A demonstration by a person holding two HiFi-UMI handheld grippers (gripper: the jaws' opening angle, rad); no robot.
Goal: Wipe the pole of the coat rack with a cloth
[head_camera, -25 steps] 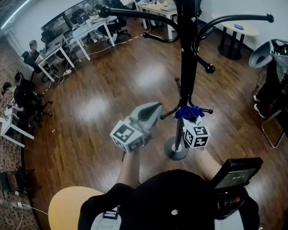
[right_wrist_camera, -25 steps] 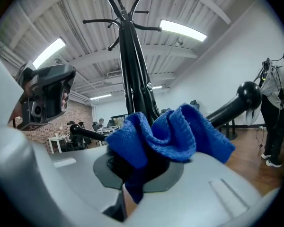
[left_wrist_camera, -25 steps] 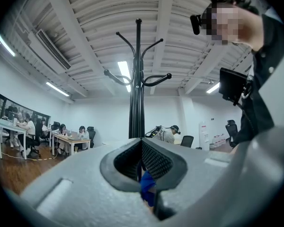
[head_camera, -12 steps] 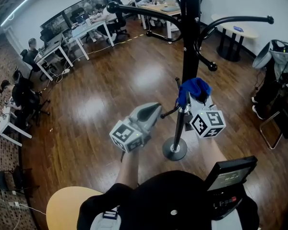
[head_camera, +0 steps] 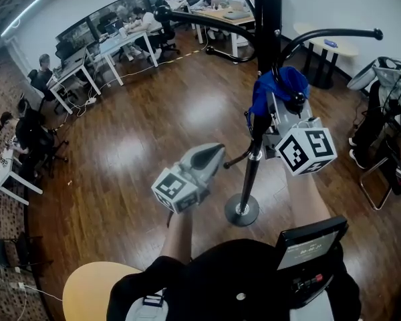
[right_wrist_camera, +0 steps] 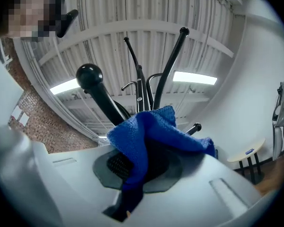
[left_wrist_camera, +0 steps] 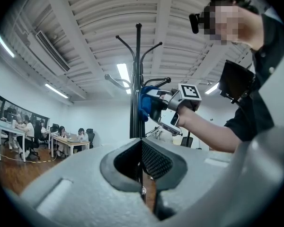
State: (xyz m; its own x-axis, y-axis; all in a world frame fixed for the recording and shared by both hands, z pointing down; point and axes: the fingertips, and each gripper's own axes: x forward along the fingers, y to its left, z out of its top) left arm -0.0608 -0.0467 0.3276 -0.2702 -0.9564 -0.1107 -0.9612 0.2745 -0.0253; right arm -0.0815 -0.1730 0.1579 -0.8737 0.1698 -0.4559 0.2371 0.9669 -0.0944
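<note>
Now we hold the blue knitted cloth (head_camera: 275,85), clenched in our right tongs (head_camera: 279,102), wrapped against the tall black metal coat-rack pole (head_camera: 267,19), well above its base, so it rubs the surface. Our left tongs (head_camera: 212,154) hover closed and empty, well apart.

Nubbly cloth (head_camera: 279,85) — glossy black pole (head_camera: 267,19), polished wood floor (head_camera: 154,132).
</note>
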